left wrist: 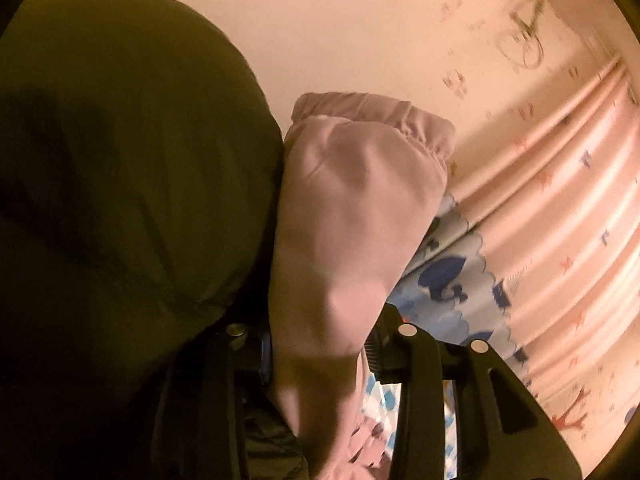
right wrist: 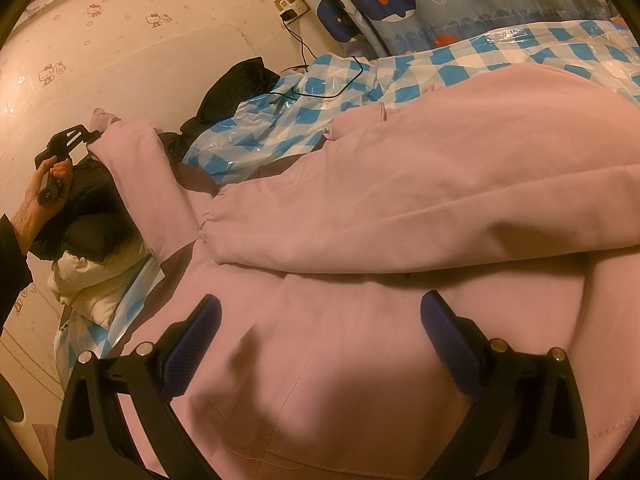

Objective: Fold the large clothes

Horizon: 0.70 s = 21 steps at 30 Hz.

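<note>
A large pink jacket (right wrist: 400, 200) lies spread on a bed covered by a blue-checked plastic sheet (right wrist: 280, 120). One sleeve (right wrist: 148, 176) runs left and up over a dark garment (right wrist: 92, 200) to my left gripper (right wrist: 76, 136), which a hand (right wrist: 44, 192) holds. In the left wrist view the pink sleeve (left wrist: 352, 200) passes between the fingers of the left gripper (left wrist: 320, 340) and fills the gap, with its elastic cuff beyond the tips. My right gripper (right wrist: 320, 320) stands open just above the jacket's body, nothing between its blue pads.
The dark garment (left wrist: 120, 160) fills the left of the left wrist view. A white garment (right wrist: 88, 280) lies under it, and another dark garment (right wrist: 236, 88) farther back. A whale-print curtain (right wrist: 440, 0), a wall socket (right wrist: 292, 10) with a black cable, and a patterned wall stand behind.
</note>
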Available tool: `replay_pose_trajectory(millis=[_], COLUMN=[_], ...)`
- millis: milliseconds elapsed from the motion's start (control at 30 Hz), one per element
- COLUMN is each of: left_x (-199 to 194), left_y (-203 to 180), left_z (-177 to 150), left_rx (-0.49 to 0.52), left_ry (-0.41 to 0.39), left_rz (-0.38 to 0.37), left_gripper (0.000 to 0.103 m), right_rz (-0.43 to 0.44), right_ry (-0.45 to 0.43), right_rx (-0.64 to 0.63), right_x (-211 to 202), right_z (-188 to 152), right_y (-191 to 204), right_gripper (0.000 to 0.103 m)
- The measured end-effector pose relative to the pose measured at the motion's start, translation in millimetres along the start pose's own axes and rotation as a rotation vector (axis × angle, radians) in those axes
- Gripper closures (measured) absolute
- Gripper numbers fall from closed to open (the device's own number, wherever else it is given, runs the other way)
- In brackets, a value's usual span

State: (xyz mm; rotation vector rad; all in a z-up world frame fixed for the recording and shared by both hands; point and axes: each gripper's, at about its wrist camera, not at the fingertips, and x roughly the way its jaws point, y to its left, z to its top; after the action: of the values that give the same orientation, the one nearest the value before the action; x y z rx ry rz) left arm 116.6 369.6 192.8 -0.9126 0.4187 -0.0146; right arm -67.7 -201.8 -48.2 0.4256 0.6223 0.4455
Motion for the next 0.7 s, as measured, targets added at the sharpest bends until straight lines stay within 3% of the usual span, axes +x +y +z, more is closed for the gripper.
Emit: replay_pose_trajectory(millis=[67, 167, 200, 300, 367, 433, 500, 600, 700], left_x=[-2.7, -6.8, -5.5, 6.1, 20.3, 29.7, 35.2, 25.4, 25.0], left_y=[-2.2, -24.1, -31.8, -67.0, -80.5, -87.0, -96.4, -106.3, -112.3], left_z=[-3.8, -15.5, -16.5, -18.0, -17.4, -12.4, -11.4, -8.8, 5.9], left_rx=[-0.002, 0.077, 0.106, 0.25, 0.281, 0.282, 0.303, 0.286, 0.321], left_ry=[-0.013, -0.042, -0.054, -0.092, -0.075, -0.069, -0.075, -0.081, -0.072], left_rz=[-0.011, 0.026, 0.061, 0.266, 0.376, 0.422, 0.446, 0.36, 0.364], left_gripper=[0.069, 0.057, 0.051, 0.04, 0.039, 0.039, 0.038, 0.032, 0.024], right_rz=[0.0, 0.0, 0.0, 0.0, 0.0, 0.0, 0.0, -0.001, -0.001], right_ry=[0.0, 0.0, 0.0, 0.0, 0.0, 0.0, 0.0, 0.001, 0.0], right_rx=[0.0, 0.0, 0.0, 0.0, 0.0, 0.0, 0.0, 0.0, 0.0], right_x=[0.1, 0.1, 0.1, 0.1, 0.1, 0.1, 0.1, 0.1, 0.1], right_z=[-0.3, -0.3, -0.2, -0.3, -0.3, -0.4, -0.3, -0.3, -0.2], right_y=[-0.1, -0.2, -0.1, -0.2, -0.2, -0.3, -0.4, -0.4, -0.5], right_gripper=[0.007, 0.007, 0.007, 0.007, 0.007, 0.007, 0.007, 0.007, 0.007])
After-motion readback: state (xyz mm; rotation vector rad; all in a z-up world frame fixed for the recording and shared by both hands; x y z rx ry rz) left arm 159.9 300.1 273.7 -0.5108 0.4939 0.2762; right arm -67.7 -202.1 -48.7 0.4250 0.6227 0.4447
